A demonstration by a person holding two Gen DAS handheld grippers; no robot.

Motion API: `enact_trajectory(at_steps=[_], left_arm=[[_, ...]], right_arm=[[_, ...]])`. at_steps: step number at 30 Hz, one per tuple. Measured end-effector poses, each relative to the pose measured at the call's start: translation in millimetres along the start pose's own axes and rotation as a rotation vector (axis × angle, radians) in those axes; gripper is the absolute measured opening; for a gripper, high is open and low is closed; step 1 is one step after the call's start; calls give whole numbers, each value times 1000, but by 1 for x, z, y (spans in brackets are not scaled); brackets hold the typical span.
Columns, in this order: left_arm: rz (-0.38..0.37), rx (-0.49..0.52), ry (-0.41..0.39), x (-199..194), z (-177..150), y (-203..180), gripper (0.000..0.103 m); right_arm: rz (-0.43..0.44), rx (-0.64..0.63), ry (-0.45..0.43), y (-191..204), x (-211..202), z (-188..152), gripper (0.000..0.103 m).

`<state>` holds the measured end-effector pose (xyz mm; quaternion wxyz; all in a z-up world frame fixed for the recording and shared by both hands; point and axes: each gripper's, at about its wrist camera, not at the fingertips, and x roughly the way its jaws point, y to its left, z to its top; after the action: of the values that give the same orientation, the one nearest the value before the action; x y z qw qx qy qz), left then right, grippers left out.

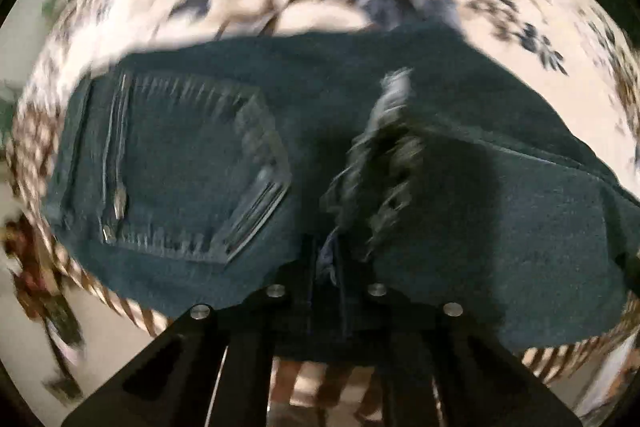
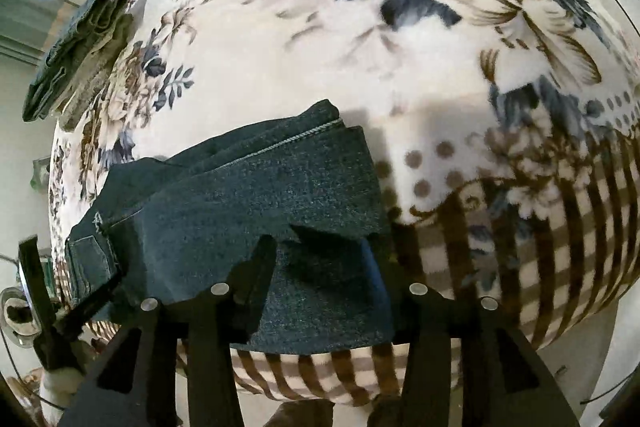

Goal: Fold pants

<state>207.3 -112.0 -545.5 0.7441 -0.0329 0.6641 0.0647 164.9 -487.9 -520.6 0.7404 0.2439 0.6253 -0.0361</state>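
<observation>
The dark jeans (image 2: 256,203) lie folded on the flowered blanket (image 2: 320,39), in the lower middle of both views. The left gripper (image 1: 326,263) is clenched on the jeans' edge. The right gripper (image 2: 320,259) stands released over the fold, fingers (image 2: 256,267) apart with denim between them.

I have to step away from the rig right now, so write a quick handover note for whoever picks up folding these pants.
Left gripper: shut on the dark jeans at their near edge, back pocket facing up; the view is blurred.
Right gripper: jaws apart, straddling the jeans' near edge at the other end; the pads do not look pressed on the cloth.
Jeans lie on the floral blanket, already doubled into a thick band. Other folded garments sit at the blanket's far left.
Left to do: close the right grip and make the remaining fold, then probably set the jeans with the stack.
</observation>
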Motion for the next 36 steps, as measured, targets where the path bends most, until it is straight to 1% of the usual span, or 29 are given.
enact_trajectory(at_steps=[1,2,3,4,5,7,8,9,10,11,12,13,14,15,16,18,19,22,24,25,26,27,28,29,30,31,32,34,36], left_arm=[[-16,-20,8,-1,-1,7,11],[-10,-33,11,-4,-2,12,11],[-18,-52,13,-8,-2,17,11],[-56,-83,15,-13,-2,22,11],[-112,-129,12,-20,0,27,11],[-198,-195,-17,-31,3,31,19],[-270,-216,-34,-35,7,28,28],[-297,-215,-40,-36,10,25,44],[-318,-199,-41,-35,15,17,53],[-308,-166,-36,-31,15,7,58],[-249,-95,-16,-24,18,-10,58],[-208,-44,-3,-15,18,-20,58],[-142,17,24,-4,12,-28,58],[-115,46,46,2,6,-30,57],[-108,76,43,5,0,-30,57],[-85,113,6,-1,-15,-25,57],[-74,103,9,-2,-21,-20,58],[-121,23,35,-1,-26,1,59],[-130,-3,42,-6,-24,6,58],[-147,-19,39,-10,-23,9,58],[-182,-45,25,-17,-22,14,58],[-205,-64,13,-23,-22,18,58],[-238,-88,-2,-31,-23,27,58],[-273,-110,-14,-39,-25,37,61],[-283,-126,-21,-43,-28,46,70],[-285,-143,-28,-48,-24,57,76],[-284,-170,-42,-54,-27,72,82],[-279,-220,-64,-59,-32,94,82],[-272,-289,-75,-55,-48,116,82]], right_arm=[[-1,-2,2,1,2,2,52],[-3,-6,4,2,1,2,55],[-11,-12,5,5,2,2,56],[-34,-24,1,10,0,2,59],[-49,-37,-6,14,-2,1,65],[-73,-74,-17,25,-4,-3,67],[-77,-83,-17,28,-4,-5,67],[-86,-92,-14,32,-2,-6,67],[-106,-101,-9,35,1,-7,68],[-125,-108,-6,38,4,-7,68],[-133,-112,-7,39,5,-8,68],[-141,-115,-7,39,7,-8,68],[-146,-115,-3,40,8,-8,68],[-147,-117,0,39,9,-8,68],[-146,-118,4,39,9,-7,68],[-144,-120,9,39,9,-7,68],[-150,-128,11,40,10,-7,68],[-197,-157,14,48,17,-10,68],[-246,-174,18,54,20,-12,70],[-269,-183,22,59,21,-13,78],[-291,-189,21,63,22,-14,85],[-326,-197,16,68,22,-15,100],[-370,-204,9,74,22,-18,103],[-388,-210,0,79,21,-21,103],[-400,-218,-8,85,20,-24,103],[-405,-222,-11,89,19,-25,103],[-408,-226,-16,95,18,-28,103],[-389,-225,-14,103,17,-33,103],[-368,-222,-7,110,17,-39,103]])
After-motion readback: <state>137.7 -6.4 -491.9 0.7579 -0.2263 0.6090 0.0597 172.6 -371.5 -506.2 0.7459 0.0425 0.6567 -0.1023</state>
